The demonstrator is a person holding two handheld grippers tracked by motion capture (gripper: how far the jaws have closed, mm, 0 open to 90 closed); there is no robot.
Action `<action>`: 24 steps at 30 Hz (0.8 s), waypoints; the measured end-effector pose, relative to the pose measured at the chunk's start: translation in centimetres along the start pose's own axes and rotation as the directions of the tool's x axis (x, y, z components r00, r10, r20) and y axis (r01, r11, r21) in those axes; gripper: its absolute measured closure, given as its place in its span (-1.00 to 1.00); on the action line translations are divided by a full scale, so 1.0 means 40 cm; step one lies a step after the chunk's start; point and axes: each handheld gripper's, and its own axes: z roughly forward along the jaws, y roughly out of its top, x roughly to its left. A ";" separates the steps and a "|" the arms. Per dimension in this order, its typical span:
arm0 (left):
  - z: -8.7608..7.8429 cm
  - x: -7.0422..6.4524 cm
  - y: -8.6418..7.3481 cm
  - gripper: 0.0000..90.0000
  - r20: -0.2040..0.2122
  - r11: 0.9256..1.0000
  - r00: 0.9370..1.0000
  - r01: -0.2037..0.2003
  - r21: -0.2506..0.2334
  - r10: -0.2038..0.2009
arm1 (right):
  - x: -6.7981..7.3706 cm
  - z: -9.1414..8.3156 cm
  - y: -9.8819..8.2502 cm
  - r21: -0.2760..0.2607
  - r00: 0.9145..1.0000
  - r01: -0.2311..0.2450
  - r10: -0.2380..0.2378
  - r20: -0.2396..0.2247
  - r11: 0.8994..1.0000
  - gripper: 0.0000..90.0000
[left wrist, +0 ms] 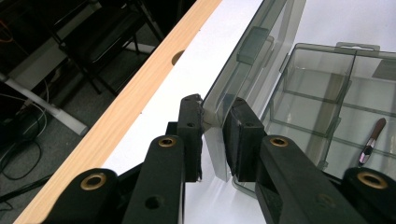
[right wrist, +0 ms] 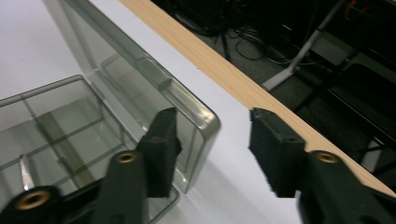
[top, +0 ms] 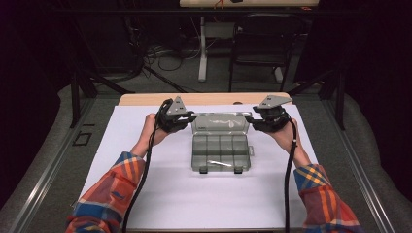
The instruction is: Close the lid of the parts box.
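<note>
A translucent grey compartment box [top: 221,153] is seen near the middle of a white sheet [top: 160,194] laid on the desk [top: 145,99], with its lid [top: 221,123] raised toward the far edge and its base lying flat. In the left gripper view, the left tool [left wrist: 212,133] is pressed together on the lid's corner [left wrist: 211,109], one pad on each face of the thin wall. In the right gripper view, the right tool [right wrist: 212,149] is spread, with one jaw in front of the lid's opposite corner [right wrist: 205,122] and the other beyond it over the sheet; no contact can be confirmed there. A small slender item [left wrist: 371,142] is seen lying in one compartment of the base; its nature cannot be determined. The box is judged to be light, rigid moulded plastic with smooth, somewhat slippery faces. The lid wall is thin and may be expected to flex or twist if loaded at one corner only, and the hinge is likely the weakest part. A hold at both upper corners of the lid is therefore advised, with the pads placed squarely across the rim, where the moulded edge is stiffest. Only moderate closing force should be applied, as hard plastic may crack or slip out from under excessive pressure. Because the base is light, it may be dragged or tipped when the lid is moved.
</note>
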 end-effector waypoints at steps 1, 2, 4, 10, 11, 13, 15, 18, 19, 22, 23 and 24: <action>0.000 -0.001 0.000 0.72 0.000 1.000 1.000 0.000 0.001 0.000 | 0.002 0.001 0.001 -0.001 1.000 0.003 -0.003 -0.009 1.000 0.35; 0.000 -0.001 0.000 0.72 0.001 1.000 1.000 0.001 0.000 -0.001 | 0.004 0.004 0.002 -0.001 1.000 0.009 -0.009 -0.011 1.000 0.46; -0.002 -0.001 -0.002 0.73 0.008 1.000 1.000 0.001 -0.003 -0.001 | 0.007 0.007 0.002 0.003 1.000 0.023 -0.023 -0.014 1.000 0.59; -0.006 -0.010 -0.009 0.74 0.009 1.000 1.000 0.006 -0.019 -0.006 | 0.020 0.001 -0.003 0.006 0.999 0.049 -0.049 0.004 0.999 0.63; -0.007 -0.012 -0.009 0.74 0.007 1.000 1.000 0.003 -0.016 -0.003 | 0.022 0.000 -0.004 0.005 0.998 0.058 -0.058 0.008 0.998 0.63; -0.009 -0.019 -0.009 0.74 -0.003 1.000 1.000 -0.004 -0.014 0.004 | 0.028 -0.004 -0.008 0.003 0.997 0.070 -0.070 0.012 0.998 0.63; -0.012 -0.026 -0.008 0.74 -0.010 1.000 1.000 -0.005 -0.007 0.005 | 0.031 -0.008 -0.010 0.004 0.997 0.076 -0.076 0.010 0.997 0.63; -0.014 -0.031 -0.009 0.72 -0.017 1.000 1.000 -0.007 -0.006 0.007 | 0.041 -0.013 -0.013 0.004 0.994 0.104 -0.104 0.021 0.995 0.64; -0.016 -0.031 -0.008 0.64 -0.018 1.000 1.000 -0.007 -0.003 0.007 | 0.043 -0.014 -0.014 0.001 0.994 0.107 -0.107 0.021 0.994 0.64; -0.033 -0.027 0.003 0.21 -0.010 0.999 0.999 0.035 -0.041 -0.036 | 0.048 -0.017 -0.019 -0.005 0.991 0.128 -0.127 0.028 0.992 0.65; -0.044 -0.024 0.009 0.15 -0.002 0.995 0.998 0.063 -0.078 -0.063 | 0.049 -0.018 -0.020 -0.005 0.991 0.129 -0.129 0.028 0.992 0.65; -0.052 -0.021 0.015 0.14 0.008 0.992 0.997 0.083 -0.100 -0.082 | 0.050 -0.019 -0.021 -0.007 0.991 0.132 -0.132 0.029 0.991 0.65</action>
